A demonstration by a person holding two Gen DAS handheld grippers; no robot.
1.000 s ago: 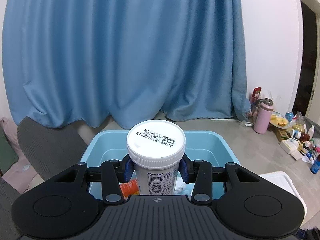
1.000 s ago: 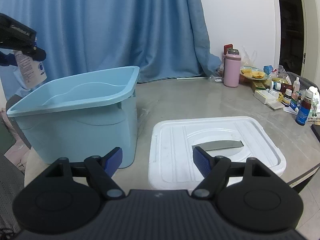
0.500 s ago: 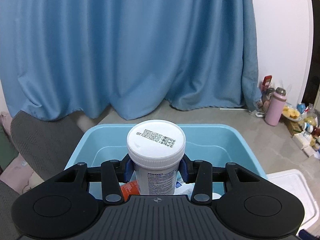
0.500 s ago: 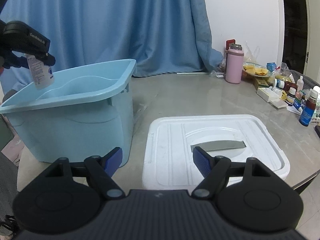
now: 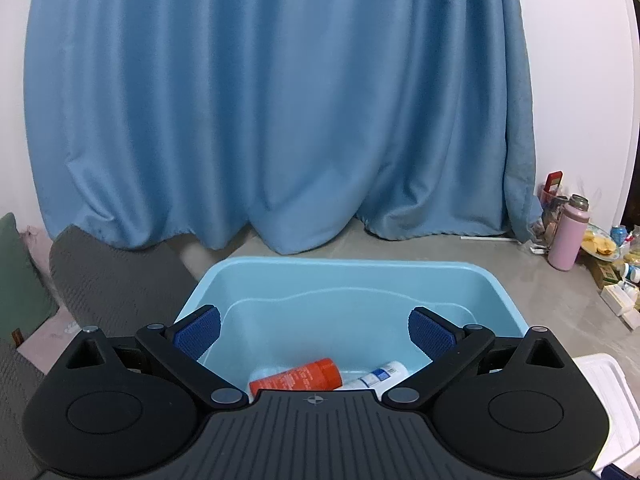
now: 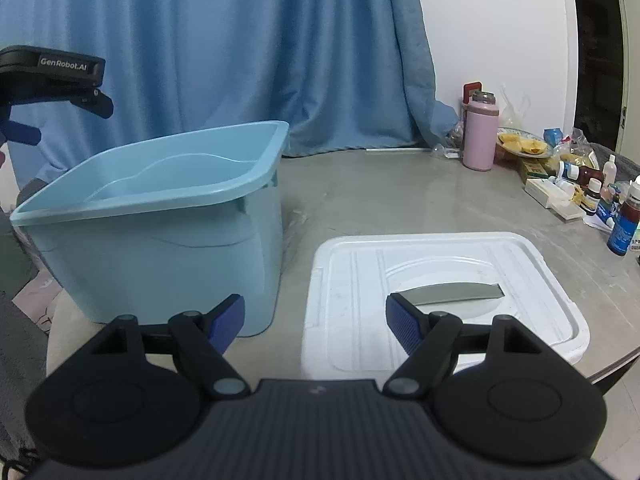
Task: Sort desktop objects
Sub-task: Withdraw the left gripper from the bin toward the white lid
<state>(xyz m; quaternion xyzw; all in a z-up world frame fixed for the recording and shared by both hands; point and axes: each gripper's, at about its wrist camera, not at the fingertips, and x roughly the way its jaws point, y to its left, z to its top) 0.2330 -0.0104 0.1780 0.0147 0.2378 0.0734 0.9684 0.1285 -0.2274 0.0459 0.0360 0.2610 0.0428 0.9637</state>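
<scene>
My left gripper (image 5: 314, 330) is open and empty, held above the light blue bin (image 5: 352, 270). Inside the bin lie an orange bottle (image 5: 298, 376) and a white tube with a blue label (image 5: 380, 374). The white-capped bottle is out of sight. In the right wrist view the left gripper (image 6: 52, 92) hangs above the far left of the bin (image 6: 160, 216). My right gripper (image 6: 316, 322) is open and empty, low in front of the gap between the bin and a white foam box (image 6: 440, 292).
The grey table (image 6: 380, 196) holds a pink flask (image 6: 480, 138), a plate of food (image 6: 520, 146) and several small bottles and boxes (image 6: 588, 192) at the right. A blue curtain (image 5: 280, 100) hangs behind. A grey cushioned seat (image 5: 108, 276) lies left of the bin.
My left gripper has opened and let go of the white-capped bottle, which is no longer between the fingers. The right gripper has stayed open with little movement.
</scene>
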